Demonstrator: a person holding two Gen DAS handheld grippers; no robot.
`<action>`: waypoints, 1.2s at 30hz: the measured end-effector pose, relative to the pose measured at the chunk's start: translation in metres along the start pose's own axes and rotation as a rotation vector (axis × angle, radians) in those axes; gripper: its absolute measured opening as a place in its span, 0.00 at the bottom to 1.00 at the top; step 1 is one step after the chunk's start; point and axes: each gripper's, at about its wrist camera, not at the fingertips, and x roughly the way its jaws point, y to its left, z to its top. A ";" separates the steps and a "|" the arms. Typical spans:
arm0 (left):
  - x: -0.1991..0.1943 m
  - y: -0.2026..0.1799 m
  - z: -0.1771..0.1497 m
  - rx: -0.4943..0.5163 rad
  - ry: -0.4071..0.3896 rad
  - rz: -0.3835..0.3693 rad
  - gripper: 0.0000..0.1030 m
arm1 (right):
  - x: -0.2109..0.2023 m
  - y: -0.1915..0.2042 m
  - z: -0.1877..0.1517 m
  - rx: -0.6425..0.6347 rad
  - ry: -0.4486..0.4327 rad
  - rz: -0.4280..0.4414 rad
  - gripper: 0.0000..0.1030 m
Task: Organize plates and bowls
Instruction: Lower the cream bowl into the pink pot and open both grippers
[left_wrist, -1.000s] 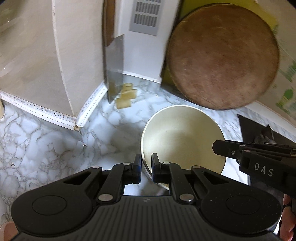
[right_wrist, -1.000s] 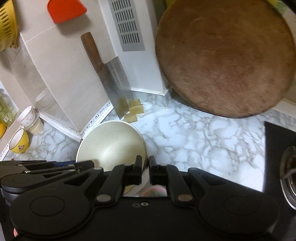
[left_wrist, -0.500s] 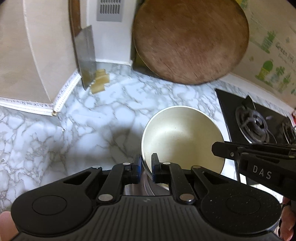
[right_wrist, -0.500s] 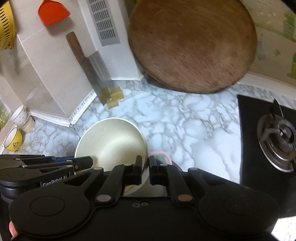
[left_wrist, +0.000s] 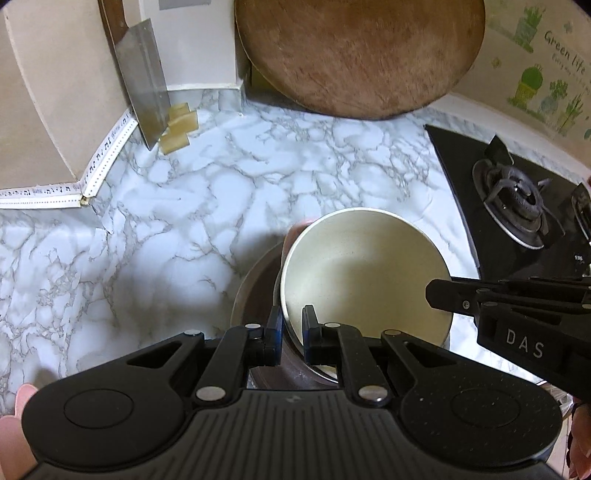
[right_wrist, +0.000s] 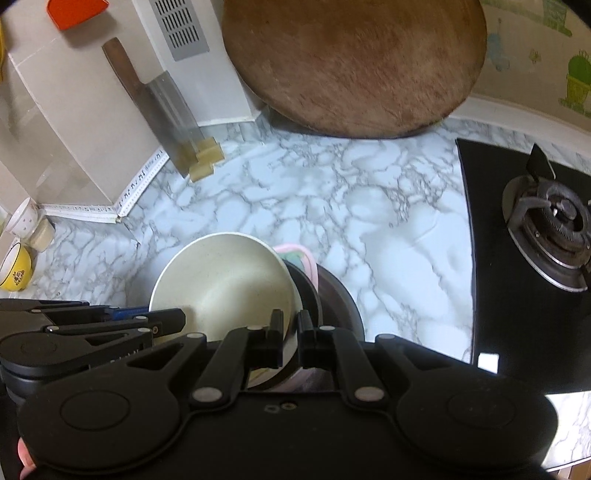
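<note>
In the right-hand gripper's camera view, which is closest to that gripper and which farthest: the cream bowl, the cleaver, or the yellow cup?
1. Cream bowl: its rim is pinched in the right gripper.
2. Yellow cup: far left on the counter.
3. Cleaver: leaning on the back wall, upper left.

Matte black plastic left claw: ribbed housing, round silver rivets, blue-edged pads. Matching right claw; side lettering "DAS".
</note>
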 end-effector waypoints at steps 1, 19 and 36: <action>0.002 0.000 0.000 -0.001 0.006 0.003 0.09 | 0.001 -0.001 -0.001 0.004 0.005 0.002 0.08; 0.017 -0.002 0.006 0.028 0.017 0.016 0.09 | 0.016 -0.006 -0.001 0.026 0.048 0.003 0.09; 0.014 -0.001 0.003 0.039 0.010 -0.017 0.11 | 0.015 -0.008 -0.005 0.031 0.057 0.021 0.22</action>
